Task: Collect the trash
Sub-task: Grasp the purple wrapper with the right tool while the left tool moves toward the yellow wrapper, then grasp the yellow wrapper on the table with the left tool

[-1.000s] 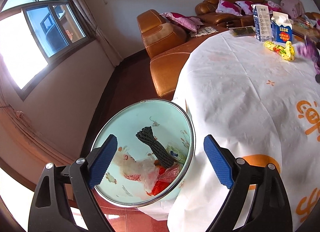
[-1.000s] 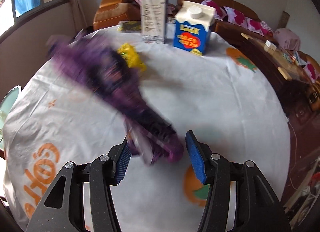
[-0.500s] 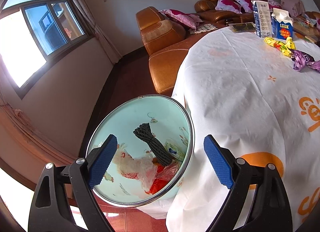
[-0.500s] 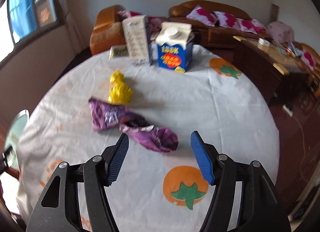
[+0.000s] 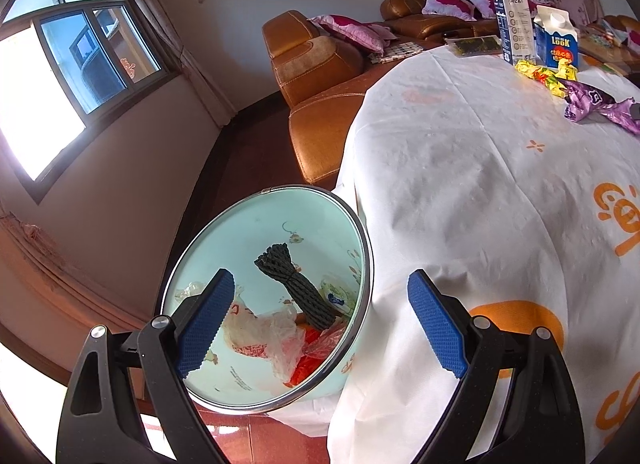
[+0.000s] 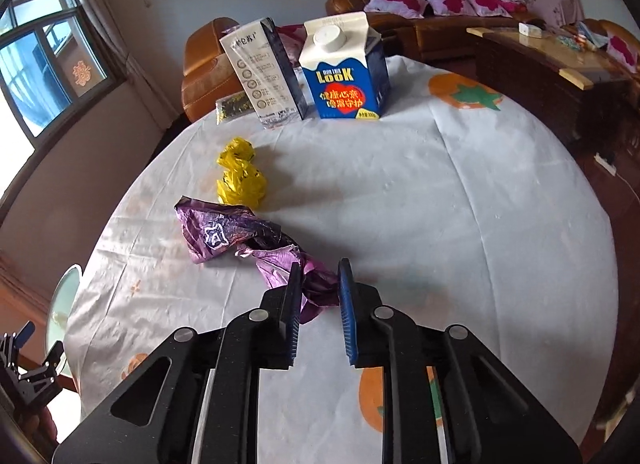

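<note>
I run the scene L to R. Far L, beside the table edge, sits the trash bin (image 5: 280,232), pale green w/ a metal rim, mouth tilted toward my L cam. Inside: a black mesh bundle (image 5: 294,286), a clear plastic bag (image 5: 264,338), red scraps. The bin rim touches the hanging tablecloth (image 5: 460,191). My left gripper (image 5: 316,320) hangs above the bin's mouth, jaws spread wide, nothing between the pads. Open floor lies L of the bin toward the window wall.

On the tabletop, the near-L cloth is bare, giving free room up to the trash. The table edge curves away on both sides; R half of the cloth is clear to the rim.

Centre: the purple wrapper (image 6: 240,236) lies crumpled on the cloth, its twisted tail running toward me. My right gripper (image 6: 318,284) has just been closing; jaws are now narrow w/ the wrapper's tail between them, pads appear to pinch it. Just behind the wrapper sits a yellow wrapper (image 6: 240,179), close but apart.

Rear: a tall white carton (image 6: 264,75) and a blue Look carton (image 6: 344,71) stand upright, side by side, well apart from the fingers.
</note>
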Demonstrator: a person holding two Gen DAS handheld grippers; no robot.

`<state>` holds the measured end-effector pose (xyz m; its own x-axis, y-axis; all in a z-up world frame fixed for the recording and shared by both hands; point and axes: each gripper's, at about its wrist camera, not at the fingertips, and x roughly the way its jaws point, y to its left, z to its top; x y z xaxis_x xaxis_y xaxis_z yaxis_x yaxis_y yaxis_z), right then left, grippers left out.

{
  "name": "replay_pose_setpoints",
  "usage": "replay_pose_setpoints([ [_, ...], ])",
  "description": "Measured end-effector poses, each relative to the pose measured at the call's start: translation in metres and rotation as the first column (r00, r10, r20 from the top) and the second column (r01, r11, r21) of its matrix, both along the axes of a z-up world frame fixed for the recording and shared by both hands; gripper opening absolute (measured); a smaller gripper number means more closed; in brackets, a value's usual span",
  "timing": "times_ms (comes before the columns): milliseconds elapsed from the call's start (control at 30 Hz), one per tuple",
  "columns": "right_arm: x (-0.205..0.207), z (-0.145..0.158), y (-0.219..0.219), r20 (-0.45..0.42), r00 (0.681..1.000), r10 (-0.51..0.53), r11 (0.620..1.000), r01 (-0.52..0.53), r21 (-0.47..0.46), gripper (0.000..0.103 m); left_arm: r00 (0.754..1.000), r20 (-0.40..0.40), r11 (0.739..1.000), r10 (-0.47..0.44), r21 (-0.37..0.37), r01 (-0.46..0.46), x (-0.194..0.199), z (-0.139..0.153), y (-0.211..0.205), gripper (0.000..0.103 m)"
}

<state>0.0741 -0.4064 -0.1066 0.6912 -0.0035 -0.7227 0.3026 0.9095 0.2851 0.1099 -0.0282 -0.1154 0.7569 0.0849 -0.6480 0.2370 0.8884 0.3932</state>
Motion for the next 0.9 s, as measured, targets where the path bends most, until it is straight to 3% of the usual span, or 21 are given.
replay_pose_setpoints([
  [200,-0.019,0.018,-0.002,0.052,0.998,0.035,0.998,-0.032,-0.048,0.013,1.0,0.015,1.0,-0.017,-0.007,0.017,0.001,0.008,-0.013,0.087],
  [400,-0.047,0.036,-0.038,0.104,0.993,-0.049,0.995,0.058,-0.087,0.013,0.996,0.049,0.997,-0.072,-0.026,0.073,0.008,0.023,-0.055,0.087],
  [567,-0.062,0.036,-0.081,0.121,0.98,-0.158,0.981,0.17,-0.098,0.013,0.984,0.074,0.985,-0.159,-0.051,0.163,0.015,0.035,-0.121,0.087],
  [900,-0.065,0.018,-0.123,0.134,0.963,-0.233,0.967,0.245,-0.074,0.013,0.965,0.029,0.96,-0.262,-0.09,0.264,0.035,0.025,-0.251,0.088],
])
